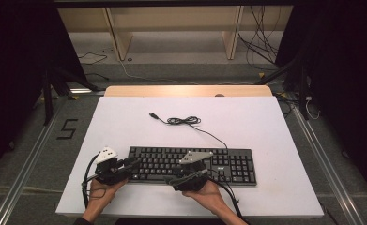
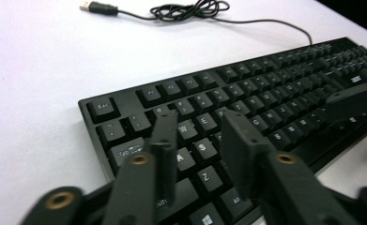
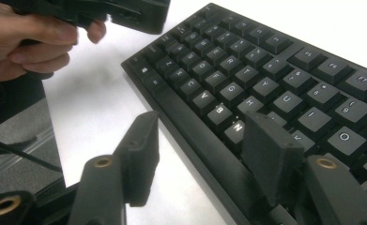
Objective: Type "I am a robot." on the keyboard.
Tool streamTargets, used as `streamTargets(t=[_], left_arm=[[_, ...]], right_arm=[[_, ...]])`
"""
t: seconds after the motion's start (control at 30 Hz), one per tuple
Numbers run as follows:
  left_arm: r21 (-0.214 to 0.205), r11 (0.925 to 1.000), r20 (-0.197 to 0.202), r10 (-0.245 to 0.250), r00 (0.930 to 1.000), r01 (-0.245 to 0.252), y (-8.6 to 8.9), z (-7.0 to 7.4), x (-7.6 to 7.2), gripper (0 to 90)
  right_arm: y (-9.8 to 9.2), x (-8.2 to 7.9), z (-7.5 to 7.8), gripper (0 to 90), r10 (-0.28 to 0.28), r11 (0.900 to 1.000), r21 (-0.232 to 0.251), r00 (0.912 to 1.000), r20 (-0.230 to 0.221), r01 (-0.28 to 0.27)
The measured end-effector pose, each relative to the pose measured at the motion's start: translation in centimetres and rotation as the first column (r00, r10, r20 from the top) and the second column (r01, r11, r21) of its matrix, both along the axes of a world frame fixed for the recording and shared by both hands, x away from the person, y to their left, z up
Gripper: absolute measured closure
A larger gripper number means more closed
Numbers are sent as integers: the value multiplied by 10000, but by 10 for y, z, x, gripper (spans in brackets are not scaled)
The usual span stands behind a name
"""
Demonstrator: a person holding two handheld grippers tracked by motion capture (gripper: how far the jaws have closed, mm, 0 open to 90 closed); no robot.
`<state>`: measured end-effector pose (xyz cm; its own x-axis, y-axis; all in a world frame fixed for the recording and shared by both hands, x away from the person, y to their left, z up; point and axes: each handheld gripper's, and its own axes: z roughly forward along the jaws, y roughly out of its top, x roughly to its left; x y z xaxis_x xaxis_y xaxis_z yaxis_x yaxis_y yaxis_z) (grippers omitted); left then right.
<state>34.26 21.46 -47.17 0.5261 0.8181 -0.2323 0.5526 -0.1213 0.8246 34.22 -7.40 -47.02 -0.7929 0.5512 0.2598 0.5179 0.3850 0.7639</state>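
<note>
Keyboard (image 1: 193, 164) lies just ahead of both claws on the table (image 1: 125, 122). Left claw (image 2: 197, 140) hovers part-open over its left-end keys, gripping nothing. Right claw (image 3: 200, 154) gapes wide, astride its near edge, gripping nothing.

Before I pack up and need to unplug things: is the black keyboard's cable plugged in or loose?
Loose. The black keyboard's thin black cable lies coiled on the white tabletop, its USB plug lying free.

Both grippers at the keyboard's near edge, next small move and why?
Probably close the right gripper on the keyboard: its open jaws straddle the near edge below the N key. The left gripper hangs above the left-end keys, gripping nothing.
</note>
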Motion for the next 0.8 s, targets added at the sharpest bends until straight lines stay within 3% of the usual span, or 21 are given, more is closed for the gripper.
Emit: streamTargets(t=[0.27,0.8], left_arm=[[502,9987,-338,-70,9994,87,-4,-4,5,867],[852,9963,-771,-39,9970,105,-8,-12,13,889]], right_arm=[[-2,-2,3,431,2,10000,66,10000,84,-2],[-5,-5,6,385,3,9998,181,9998,198,-7]])
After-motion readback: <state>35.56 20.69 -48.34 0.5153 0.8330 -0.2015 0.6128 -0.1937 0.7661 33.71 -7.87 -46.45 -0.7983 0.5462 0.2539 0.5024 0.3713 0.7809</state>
